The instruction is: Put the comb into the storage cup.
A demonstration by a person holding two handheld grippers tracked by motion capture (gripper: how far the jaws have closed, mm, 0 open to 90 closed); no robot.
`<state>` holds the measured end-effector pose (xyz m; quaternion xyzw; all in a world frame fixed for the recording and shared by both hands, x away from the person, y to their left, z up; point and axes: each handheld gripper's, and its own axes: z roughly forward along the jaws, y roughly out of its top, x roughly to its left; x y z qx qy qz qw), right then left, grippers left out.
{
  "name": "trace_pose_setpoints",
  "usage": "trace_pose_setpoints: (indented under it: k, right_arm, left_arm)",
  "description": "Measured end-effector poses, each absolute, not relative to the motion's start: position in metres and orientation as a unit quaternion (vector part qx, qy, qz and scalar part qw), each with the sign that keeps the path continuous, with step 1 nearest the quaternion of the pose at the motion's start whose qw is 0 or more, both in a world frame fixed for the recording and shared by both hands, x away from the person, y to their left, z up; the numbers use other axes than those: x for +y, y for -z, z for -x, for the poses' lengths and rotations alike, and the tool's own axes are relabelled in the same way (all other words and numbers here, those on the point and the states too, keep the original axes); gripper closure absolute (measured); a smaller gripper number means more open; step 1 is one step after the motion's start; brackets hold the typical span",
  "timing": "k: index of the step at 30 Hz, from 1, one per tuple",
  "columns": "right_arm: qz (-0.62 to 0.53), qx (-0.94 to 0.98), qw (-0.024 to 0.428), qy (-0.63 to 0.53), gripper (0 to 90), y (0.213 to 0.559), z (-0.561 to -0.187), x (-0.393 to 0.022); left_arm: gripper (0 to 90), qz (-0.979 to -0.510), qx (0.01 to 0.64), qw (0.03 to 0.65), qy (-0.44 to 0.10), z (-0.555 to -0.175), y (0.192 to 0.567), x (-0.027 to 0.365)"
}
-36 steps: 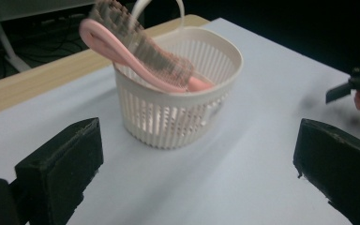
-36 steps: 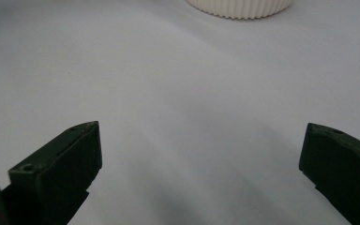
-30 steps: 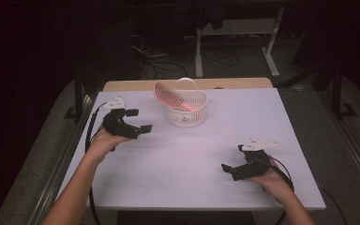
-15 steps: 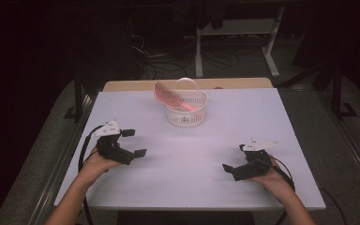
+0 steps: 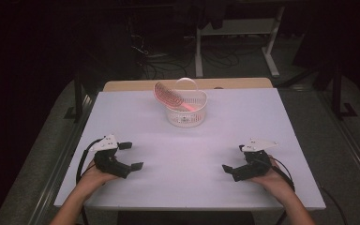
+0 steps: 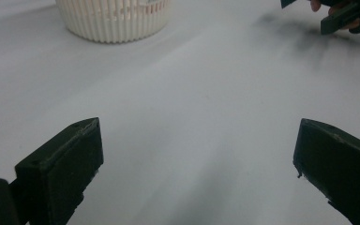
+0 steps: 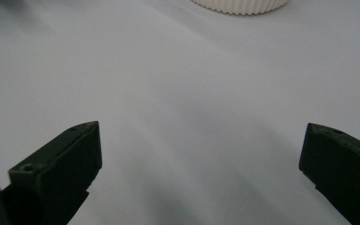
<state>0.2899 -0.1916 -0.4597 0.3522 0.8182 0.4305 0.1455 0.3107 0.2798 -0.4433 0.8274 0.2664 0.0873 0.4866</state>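
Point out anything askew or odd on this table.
The pink slotted disc stands tilted on edge in the white ribbed basket instead of lying flat, leaning against its rim. Nothing looks spilled or damaged. Both grippers, left and right, are open and apart from it.

One white ribbed basket [image 5: 186,111] stands on one white table [image 5: 290,126], well ahead of both sets of fingers. One pink slotted disc [image 5: 168,95] leans inside it (tilted against the rim). Two grippers rest near the table's front edge: the left gripper [image 5: 130,156] and the right gripper [image 5: 232,159].
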Motion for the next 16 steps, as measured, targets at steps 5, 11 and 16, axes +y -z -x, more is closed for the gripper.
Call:
trace_pose_setpoints:
  k: [5, 11, 16]
  right_arm:
    - [-0.354, 0.818, 0.144, -0.429, 0.0, 0.4605, -0.2903, -0.1913]
    - [-0.354, 0.819, 0.144, -0.428, 0.0, 0.4606, -0.2897, -0.1916]
    - [-0.355, 0.819, 0.145, -0.427, 0.0, 0.4610, -0.2896, -0.1922]
  left_arm:
    - [2.0, -0.835, 0.267, 0.473, -0.091, -0.3107, 0.4461, 0.2783]
    - [2.0, -0.835, 0.266, 0.473, -0.090, -0.3105, 0.4452, 0.2774]
    - [2.0, -0.837, 0.269, 0.468, -0.088, -0.3116, 0.4460, 0.2777]
